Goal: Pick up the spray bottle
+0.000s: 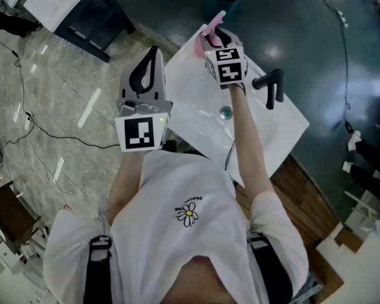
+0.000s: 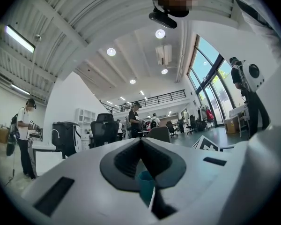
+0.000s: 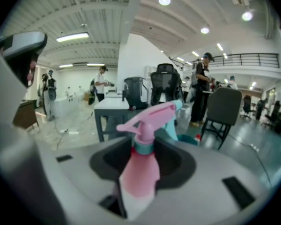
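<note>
At right gripper (image 1: 215, 38) — spray bottle (image 1: 212, 23)

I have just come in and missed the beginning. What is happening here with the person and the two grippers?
A person stands at a white table with a gripper in each hand. The right gripper is closed on a pink spray bottle at the table's far corner. Whether the bottle is lifted yet, I cannot tell. The left gripper is shut and empty, held to the left of the table.

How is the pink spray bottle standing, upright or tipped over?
Upright, roughly. In the right gripper view the pink spray bottle has its trigger head above its body, and the room behind looks level.
</note>
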### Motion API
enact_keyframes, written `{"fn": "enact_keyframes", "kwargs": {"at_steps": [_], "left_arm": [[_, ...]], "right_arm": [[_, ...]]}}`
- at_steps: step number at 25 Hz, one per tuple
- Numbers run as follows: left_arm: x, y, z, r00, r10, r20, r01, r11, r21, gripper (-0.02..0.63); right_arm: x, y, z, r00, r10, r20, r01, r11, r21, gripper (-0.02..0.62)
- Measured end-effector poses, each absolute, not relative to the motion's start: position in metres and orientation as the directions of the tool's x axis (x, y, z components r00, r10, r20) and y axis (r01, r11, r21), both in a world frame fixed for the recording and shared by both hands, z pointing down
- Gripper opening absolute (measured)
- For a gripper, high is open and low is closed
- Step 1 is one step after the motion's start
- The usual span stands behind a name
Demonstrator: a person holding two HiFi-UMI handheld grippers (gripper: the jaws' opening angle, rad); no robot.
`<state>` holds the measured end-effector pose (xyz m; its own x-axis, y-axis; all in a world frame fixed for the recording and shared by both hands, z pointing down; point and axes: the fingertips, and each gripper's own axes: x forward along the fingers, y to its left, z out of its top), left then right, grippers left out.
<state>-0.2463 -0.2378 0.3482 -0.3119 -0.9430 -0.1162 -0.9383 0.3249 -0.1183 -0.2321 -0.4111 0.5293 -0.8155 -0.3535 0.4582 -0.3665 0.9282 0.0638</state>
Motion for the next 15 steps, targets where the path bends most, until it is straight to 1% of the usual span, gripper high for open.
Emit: {"fn": "enact_keyframes", "kwargs": {"at_steps": [15], "left_arm": [[-0.252, -0.227, 0.345, -0.324, -0.936, -0.139, -0.938, 0.337, -0.077, 0.018]], "right_arm": [[-0.231, -0.409, 0.527, -0.803, -0.362, 0.474, -0.385, 0.921, 0.052, 0.161]]}}
